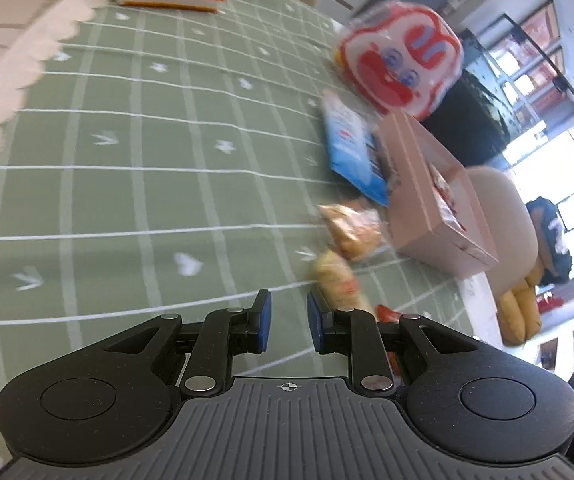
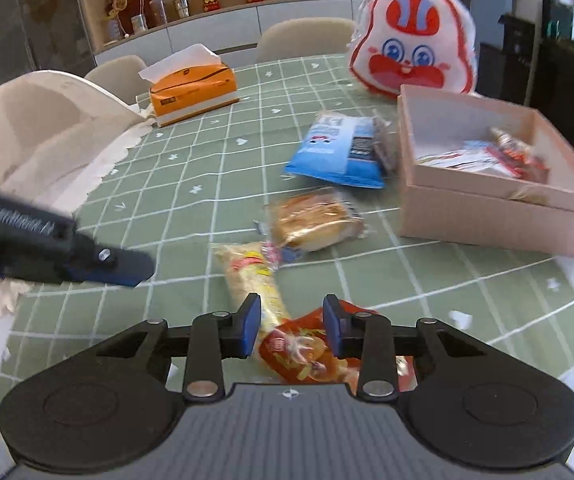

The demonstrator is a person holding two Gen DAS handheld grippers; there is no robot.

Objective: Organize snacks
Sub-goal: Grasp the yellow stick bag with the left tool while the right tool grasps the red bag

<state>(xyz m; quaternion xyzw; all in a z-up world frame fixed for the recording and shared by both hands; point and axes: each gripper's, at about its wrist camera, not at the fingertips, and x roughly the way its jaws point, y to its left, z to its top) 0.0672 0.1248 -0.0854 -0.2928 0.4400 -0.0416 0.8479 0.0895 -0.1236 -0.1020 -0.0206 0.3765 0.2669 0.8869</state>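
The right gripper (image 2: 291, 326) hovers low over the green checked tablecloth (image 2: 191, 184), jaws parted and empty, with a red snack packet (image 2: 307, 350) lying between and below its blue pads. At its 11 o'clock lies a long pale yellow snack bar (image 2: 253, 276), and at 12 o'clock a wrapped bread bun (image 2: 315, 222). A blue snack bag (image 2: 341, 150) sits further out at 1 o'clock, just beside the pink box (image 2: 499, 220), which already holds a few packets. Behind the box stands a rabbit-face bag (image 2: 413, 42) (red and white). An orange tissue box (image 2: 193, 94) rests at 10 o'clock. The left gripper (image 1: 289, 320) hangs over bare cloth, jaws slightly apart, holding nothing; its arm reaches in at 9 o'clock.
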